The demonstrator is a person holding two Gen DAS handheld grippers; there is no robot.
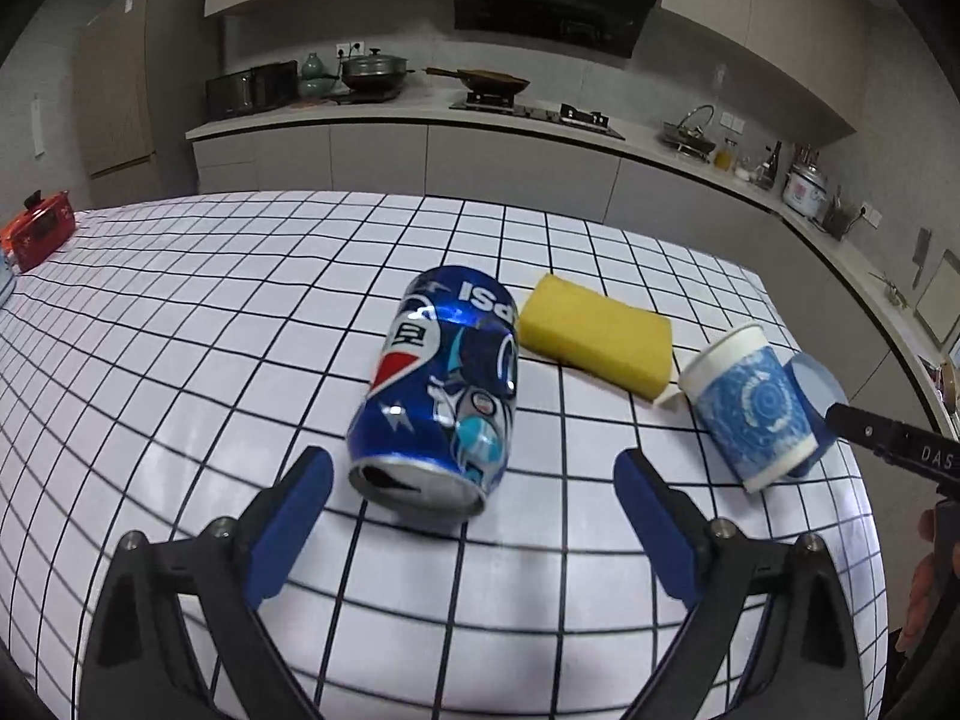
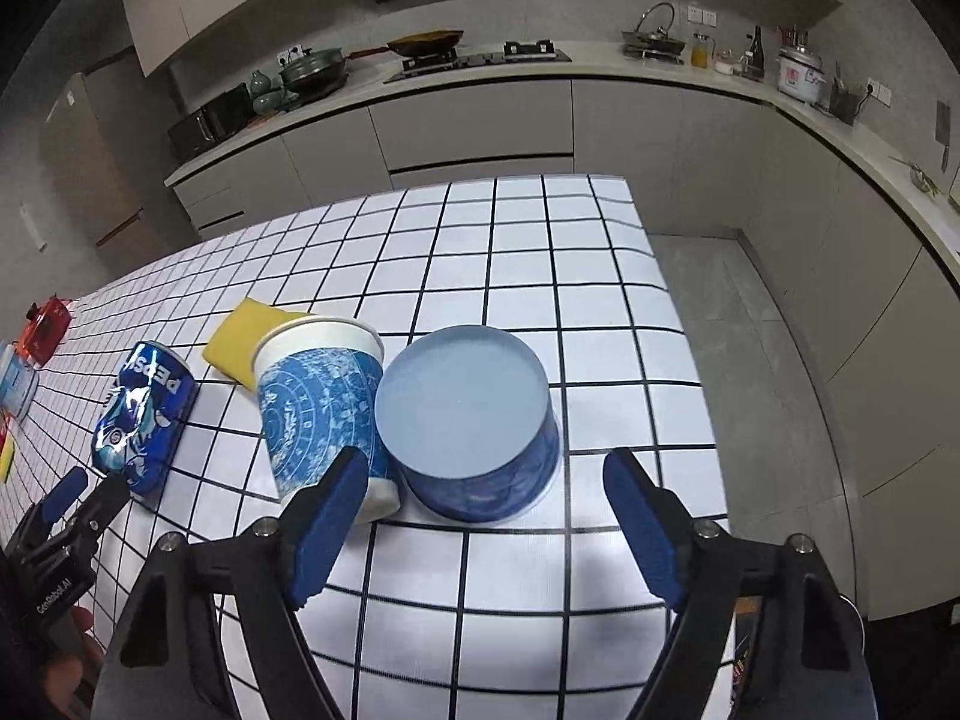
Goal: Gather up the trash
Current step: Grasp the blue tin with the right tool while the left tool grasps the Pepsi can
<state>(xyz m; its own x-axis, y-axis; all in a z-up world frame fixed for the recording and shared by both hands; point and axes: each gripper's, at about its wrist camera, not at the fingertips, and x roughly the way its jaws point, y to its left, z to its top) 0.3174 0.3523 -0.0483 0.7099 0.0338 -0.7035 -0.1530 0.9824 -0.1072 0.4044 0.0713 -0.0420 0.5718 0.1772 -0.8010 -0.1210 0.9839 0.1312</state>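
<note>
A dented blue Pepsi can (image 1: 441, 387) lies on its side on the checked tablecloth (image 1: 180, 330), its open end toward my left gripper (image 1: 474, 480), which is open just short of the can. A blue-patterned paper cup (image 2: 321, 402) lies tilted against a blue upside-down bowl (image 2: 468, 420). My right gripper (image 2: 486, 486) is open, its fingers on either side of the bowl's near edge. The can also shows in the right wrist view (image 2: 144, 414), the cup in the left wrist view (image 1: 750, 408).
A yellow sponge (image 1: 594, 333) lies behind the can and cup. A red box (image 1: 39, 228) sits at the table's far left. The table's right edge (image 2: 678, 324) drops to the floor. Kitchen counters (image 2: 480, 84) run behind.
</note>
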